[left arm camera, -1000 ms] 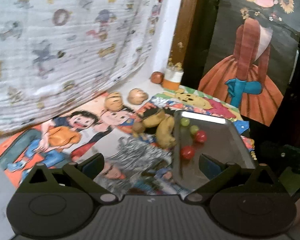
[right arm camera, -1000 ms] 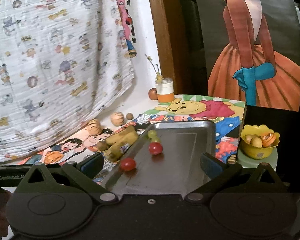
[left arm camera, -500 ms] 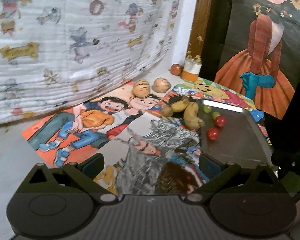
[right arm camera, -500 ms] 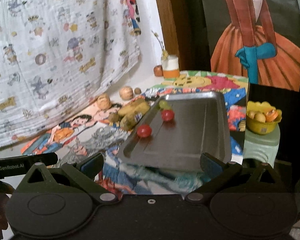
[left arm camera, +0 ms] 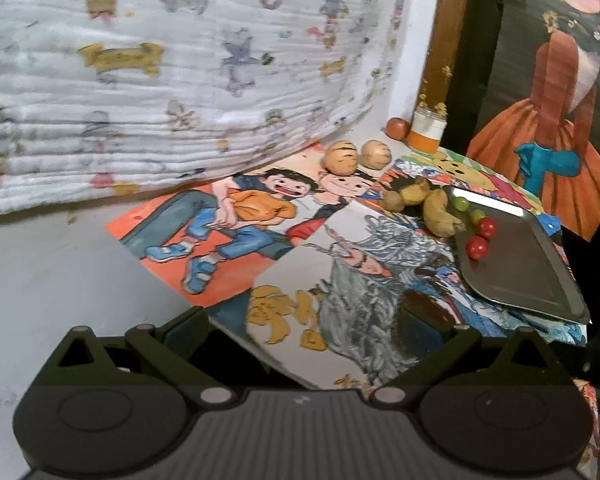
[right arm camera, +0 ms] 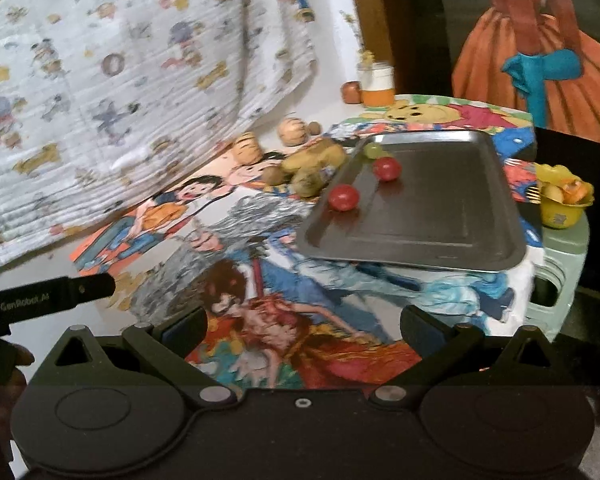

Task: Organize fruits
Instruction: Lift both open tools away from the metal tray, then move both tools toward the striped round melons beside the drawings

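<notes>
A metal tray [right arm camera: 440, 216] [left arm camera: 532, 268] lies on the cartoon-print cloth. On it sit two red fruits [right arm camera: 343, 197] [left arm camera: 477, 246] and two green grapes [right arm camera: 373, 149] [left arm camera: 461, 203]. Yellow-brown fruits [right arm camera: 314, 160] [left arm camera: 438, 210] lie just left of the tray. Two round tan fruits [left arm camera: 340, 156] [right arm camera: 291, 131] rest further back. My left gripper [left arm camera: 304, 332] and right gripper [right arm camera: 304, 328] both stand open and empty, well short of the tray.
A patterned white cloth [left arm camera: 180, 80] hangs at the back left. A white-and-orange jar [right arm camera: 376, 84] and a small red fruit [right arm camera: 352, 92] stand at the back. A yellow bowl [right arm camera: 560, 200] of fruit sits on a green stool [right arm camera: 556, 272] to the right.
Both grippers have pulled back and away from the tray, so the table and fruits look smaller and farther. The fruits and tray have not moved.
</notes>
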{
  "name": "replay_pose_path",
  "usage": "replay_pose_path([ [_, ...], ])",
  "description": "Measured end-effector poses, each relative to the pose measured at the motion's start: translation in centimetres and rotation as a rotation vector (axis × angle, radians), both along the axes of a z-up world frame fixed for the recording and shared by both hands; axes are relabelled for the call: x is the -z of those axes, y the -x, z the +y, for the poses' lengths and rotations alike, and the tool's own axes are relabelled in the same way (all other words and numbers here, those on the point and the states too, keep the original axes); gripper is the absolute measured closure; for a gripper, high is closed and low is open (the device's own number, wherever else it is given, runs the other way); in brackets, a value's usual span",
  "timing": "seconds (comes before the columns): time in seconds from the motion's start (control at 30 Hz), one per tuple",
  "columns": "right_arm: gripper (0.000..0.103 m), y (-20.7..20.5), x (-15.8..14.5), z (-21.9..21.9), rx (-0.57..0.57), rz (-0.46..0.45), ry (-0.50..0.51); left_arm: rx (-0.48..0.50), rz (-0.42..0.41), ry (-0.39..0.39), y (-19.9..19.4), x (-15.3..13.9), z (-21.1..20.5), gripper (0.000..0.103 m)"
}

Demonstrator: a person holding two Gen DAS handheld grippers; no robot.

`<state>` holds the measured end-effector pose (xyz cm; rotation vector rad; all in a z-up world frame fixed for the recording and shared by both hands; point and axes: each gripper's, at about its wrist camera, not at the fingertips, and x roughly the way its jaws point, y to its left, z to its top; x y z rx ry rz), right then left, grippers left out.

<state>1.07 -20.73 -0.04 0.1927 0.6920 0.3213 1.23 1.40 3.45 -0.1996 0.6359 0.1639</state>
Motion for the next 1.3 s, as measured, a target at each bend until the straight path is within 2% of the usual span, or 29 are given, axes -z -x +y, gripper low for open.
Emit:
replay_pose_path([
  [0.2,0.001,-1.1,-0.9,2.7,-0.086,-0.02,-0.039,-0.076,-0.028,-0.021,1.8,-1.0,1.6,0.0],
  [0.5,0.001,-4.4,-3.7,8.0,-0.265,-0.086,-0.118,-0.366,-0.021,-0.08,5.6,-3.3,5.6,0.0],
  [0.77,0.001,-5.4,-4.3,10.5,-0.315,-0.112,-0.122,-0.493,-0.011,-0.085,7.5,-3.3,9.0,0.0],
  [0.87,0.001,-5.8,-4.7,10.6,-0.313,-0.134,-0.096,-0.497,-0.017,-0.083,7.3,-3.4,9.6,0.0],
  [1.03,0.001,-6.7,-5.5,10.1,-0.311,-0.194,-0.034,-0.451,-0.028,-0.084,5.6,-3.7,9.7,0.0],
  [1.3,0.001,-8.1,-6.4,7.2,-0.25,-0.246,0.031,-0.331,-0.019,-0.061,0.3,-3.5,9.2,0.0],
])
